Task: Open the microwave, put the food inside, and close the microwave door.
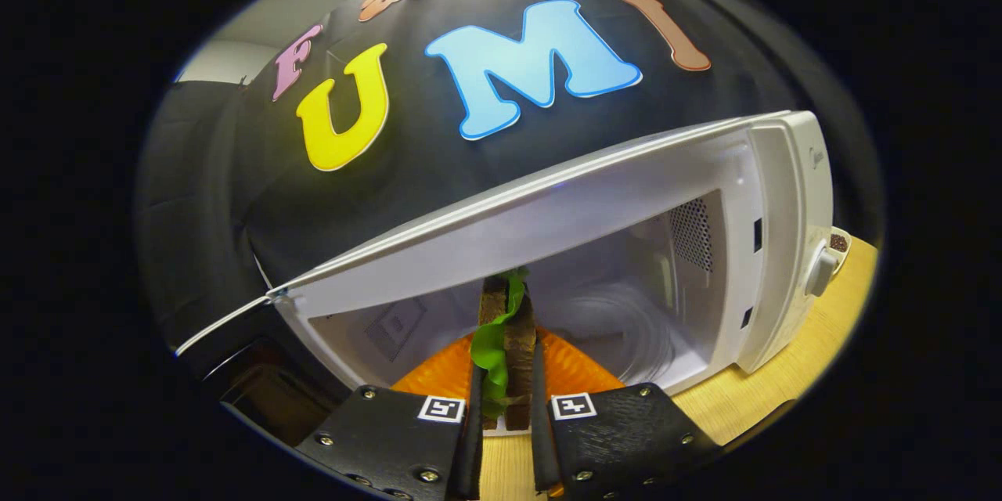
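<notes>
My gripper (505, 407) is shut on the food (505, 337), a sandwich of brown bread with a green leaf, held upright between both fingers. An orange plate or piece (575, 372) shows just behind the sandwich on both sides of it. Beyond the fingers stands the white microwave (783, 196), tilted in the view, with its cavity (626, 305) open and a glass turntable inside. Its door (235, 337) hangs open off the left side, seen edge-on. The sandwich is at the mouth of the cavity; whether it has passed the sill I cannot tell.
The microwave rests on a light wooden table (791, 376). A round knob (819, 272) sticks out of the control panel on its right side. A small bowl with dark contents (839, 241) sits past the microwave's right edge.
</notes>
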`<action>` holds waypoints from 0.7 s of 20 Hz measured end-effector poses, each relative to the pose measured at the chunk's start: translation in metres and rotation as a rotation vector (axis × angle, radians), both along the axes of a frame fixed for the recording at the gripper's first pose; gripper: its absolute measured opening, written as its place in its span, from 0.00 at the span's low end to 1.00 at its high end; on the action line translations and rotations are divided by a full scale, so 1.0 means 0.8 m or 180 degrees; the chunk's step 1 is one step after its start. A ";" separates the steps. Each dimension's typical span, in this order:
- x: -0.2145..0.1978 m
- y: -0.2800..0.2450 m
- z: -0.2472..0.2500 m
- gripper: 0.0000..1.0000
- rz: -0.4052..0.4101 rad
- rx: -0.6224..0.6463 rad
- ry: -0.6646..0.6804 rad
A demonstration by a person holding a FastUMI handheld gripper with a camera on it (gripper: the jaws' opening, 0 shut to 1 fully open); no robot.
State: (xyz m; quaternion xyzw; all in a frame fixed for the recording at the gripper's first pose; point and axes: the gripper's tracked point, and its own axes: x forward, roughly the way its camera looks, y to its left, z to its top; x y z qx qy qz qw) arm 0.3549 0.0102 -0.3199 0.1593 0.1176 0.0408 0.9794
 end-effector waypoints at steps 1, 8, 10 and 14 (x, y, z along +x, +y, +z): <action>0.006 -0.001 -0.002 0.26 0.0022 -0.0003 -0.0015; 0.035 -0.053 -0.014 0.48 -0.0228 -0.0502 -0.0060; 0.034 -0.077 -0.022 0.61 -0.0406 -0.0865 -0.0028; 0.012 -0.064 -0.018 0.62 -0.0219 -0.1028 0.0019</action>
